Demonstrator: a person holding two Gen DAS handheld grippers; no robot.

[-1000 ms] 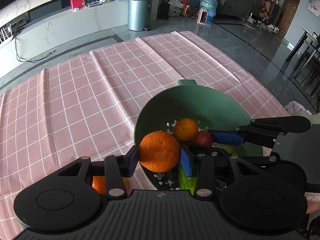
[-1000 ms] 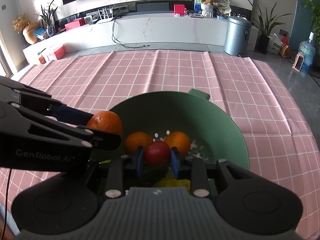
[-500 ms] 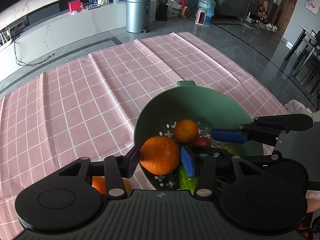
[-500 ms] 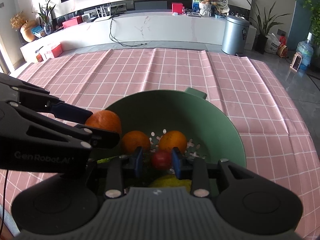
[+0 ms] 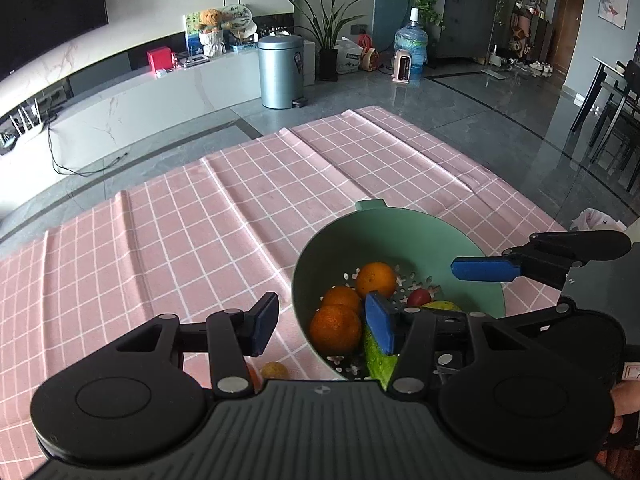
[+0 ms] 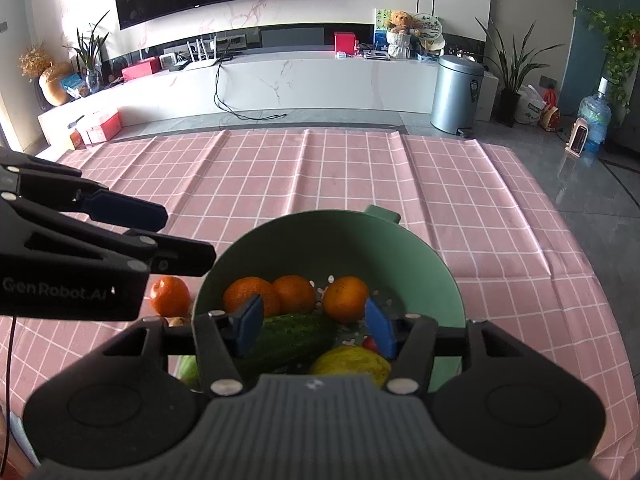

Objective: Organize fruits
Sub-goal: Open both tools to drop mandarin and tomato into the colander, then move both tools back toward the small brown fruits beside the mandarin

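A green colander bowl (image 5: 400,232) (image 6: 360,240) stands on the pink checked cloth. It holds three oranges (image 5: 335,329) (image 6: 251,296), a small red fruit (image 5: 419,298), a cucumber (image 6: 296,334) and a yellow-green fruit (image 6: 350,362). My left gripper (image 5: 322,326) is open and empty over the bowl's left rim. My right gripper (image 6: 312,326) is open and empty over the bowl's near side. Another orange (image 6: 170,296) and a small yellowish fruit (image 5: 274,370) lie on the cloth left of the bowl.
The pink checked cloth (image 5: 200,220) (image 6: 320,168) covers the table. The table's far and right edges drop to a grey floor. A bin (image 6: 456,94) and a white low cabinet stand far behind.
My left gripper opened and its orange now lies in the bowl. My right gripper opened and the red fruit dropped into the bowl. Both grippers rose and drew back.
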